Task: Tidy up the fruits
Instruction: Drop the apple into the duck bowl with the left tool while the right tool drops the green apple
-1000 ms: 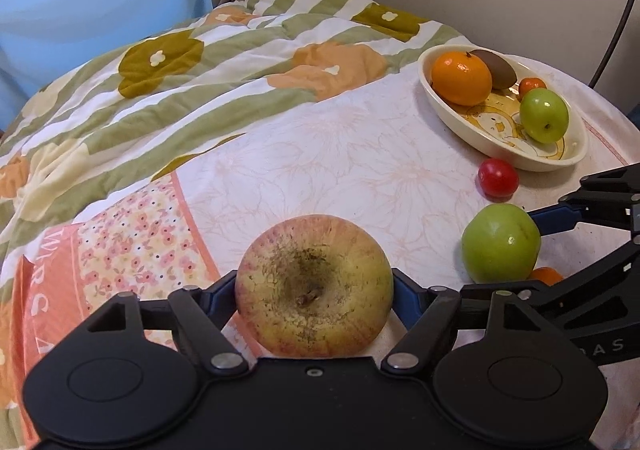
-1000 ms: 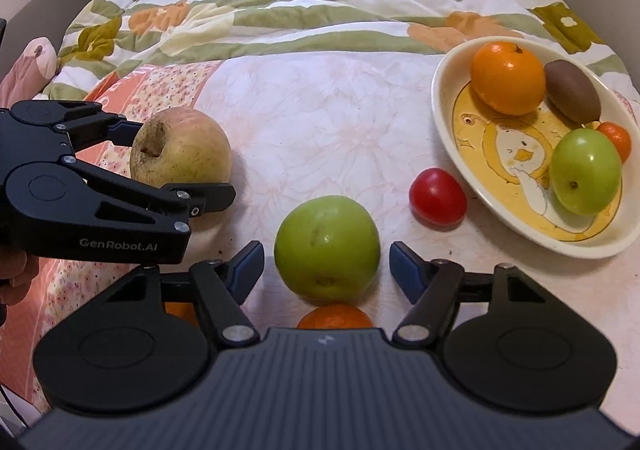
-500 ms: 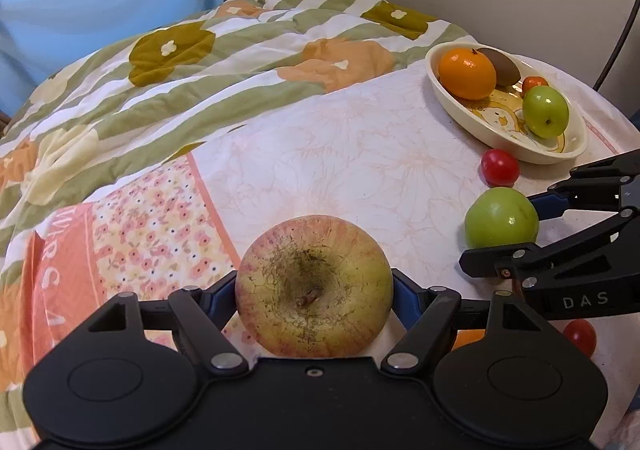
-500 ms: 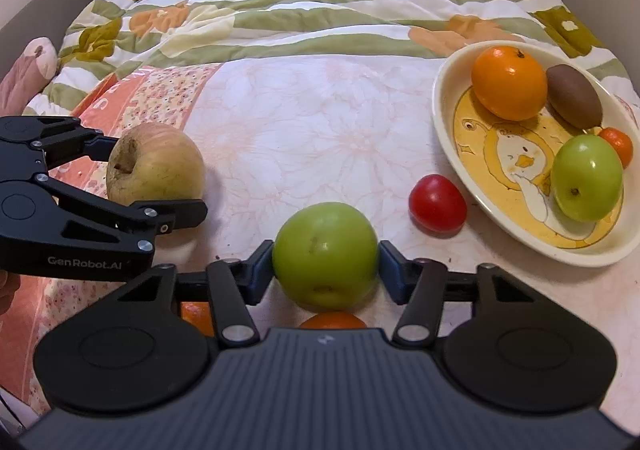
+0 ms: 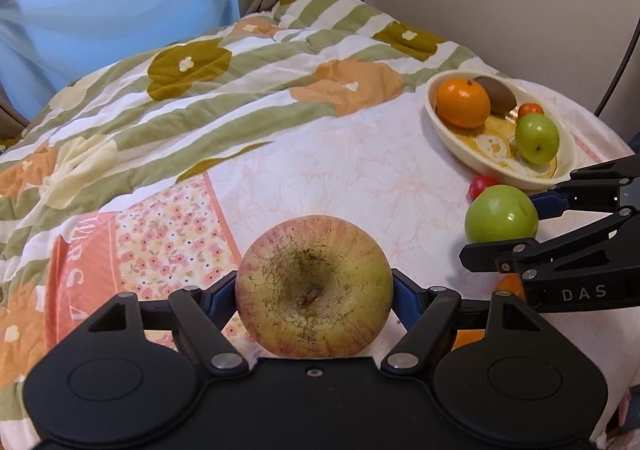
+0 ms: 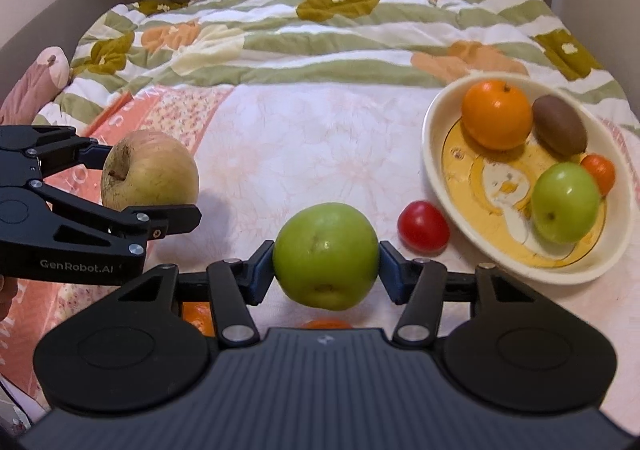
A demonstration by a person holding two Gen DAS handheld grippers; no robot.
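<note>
My left gripper (image 5: 314,290) is shut on a large yellow-red apple (image 5: 314,286), held above the quilt; the apple also shows in the right wrist view (image 6: 150,170). My right gripper (image 6: 326,270) is shut on a green apple (image 6: 326,254), seen too in the left wrist view (image 5: 500,214), lifted off the cloth. A cream oval bowl (image 6: 440,186) at the right holds an orange (image 6: 496,114), a kiwi (image 6: 560,130), a second green apple (image 6: 566,202) and a small orange fruit (image 6: 598,172). A red tomato (image 6: 422,226) lies beside the bowl.
Small orange fruits (image 6: 196,316) lie on the cloth under the grippers, partly hidden. A flowered, green-striped quilt (image 6: 320,34) covers the bed behind. A wall and a cable (image 5: 616,74) stand at the right; curtains and a blue sheet are at the back.
My right gripper closed on the green apple and raised it off the cloth. My left gripper, still holding the big apple, has risen and drawn back.
</note>
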